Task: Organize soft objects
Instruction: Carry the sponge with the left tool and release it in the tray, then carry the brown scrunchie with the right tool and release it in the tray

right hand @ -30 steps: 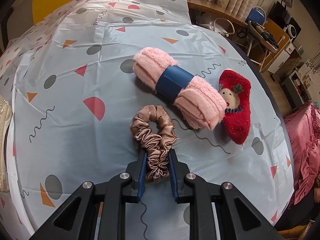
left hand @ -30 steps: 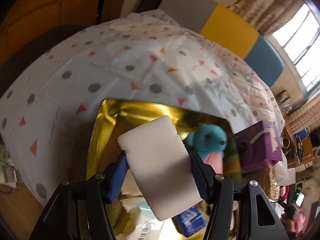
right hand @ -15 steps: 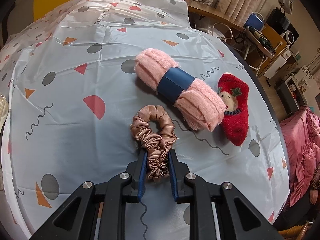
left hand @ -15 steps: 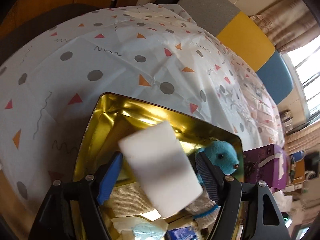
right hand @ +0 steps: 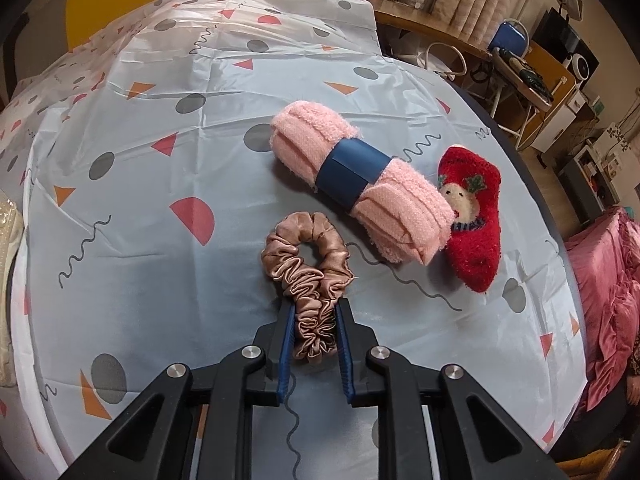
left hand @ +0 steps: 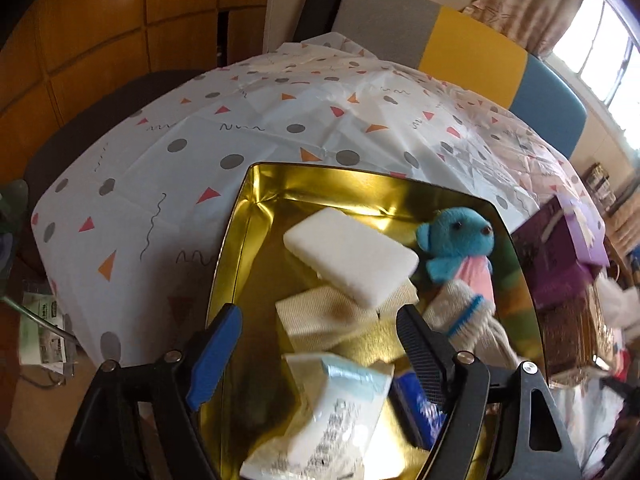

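The white sponge lies in the gold tin, resting on a folded cream cloth, beside the blue plush bear. The left claw stands wide above the tin, holding nothing. The satin scrunchie is pinched in the narrow right claw on the patterned worktop. Near it lie the pink towel roll and, touching that roll, the red sock.
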`<control>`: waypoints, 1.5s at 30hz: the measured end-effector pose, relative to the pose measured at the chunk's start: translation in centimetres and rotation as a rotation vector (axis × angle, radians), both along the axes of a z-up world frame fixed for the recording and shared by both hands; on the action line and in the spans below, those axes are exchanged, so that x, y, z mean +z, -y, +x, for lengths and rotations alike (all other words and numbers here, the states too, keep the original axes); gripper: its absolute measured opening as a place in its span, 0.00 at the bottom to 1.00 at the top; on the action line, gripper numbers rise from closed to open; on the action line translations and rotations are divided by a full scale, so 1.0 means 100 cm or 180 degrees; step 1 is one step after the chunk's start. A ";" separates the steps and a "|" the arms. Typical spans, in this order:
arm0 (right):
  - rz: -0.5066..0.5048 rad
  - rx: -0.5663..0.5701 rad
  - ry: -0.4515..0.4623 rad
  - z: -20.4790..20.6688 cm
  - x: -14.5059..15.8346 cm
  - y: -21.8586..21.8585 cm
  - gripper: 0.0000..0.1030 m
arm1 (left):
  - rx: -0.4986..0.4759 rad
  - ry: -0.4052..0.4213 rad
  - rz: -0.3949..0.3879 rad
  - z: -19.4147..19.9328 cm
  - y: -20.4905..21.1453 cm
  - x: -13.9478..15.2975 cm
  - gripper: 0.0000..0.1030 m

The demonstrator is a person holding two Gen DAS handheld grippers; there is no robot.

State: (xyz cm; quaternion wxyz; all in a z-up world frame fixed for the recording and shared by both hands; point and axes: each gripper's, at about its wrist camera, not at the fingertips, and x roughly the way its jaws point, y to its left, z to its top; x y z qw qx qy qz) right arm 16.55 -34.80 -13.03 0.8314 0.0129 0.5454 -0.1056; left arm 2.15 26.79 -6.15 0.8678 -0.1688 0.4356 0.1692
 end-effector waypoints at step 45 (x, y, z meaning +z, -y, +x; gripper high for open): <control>0.0941 0.2889 0.0830 -0.029 0.190 -0.403 0.17 | -0.0163 0.0388 0.0426 -0.062 0.024 0.017 0.78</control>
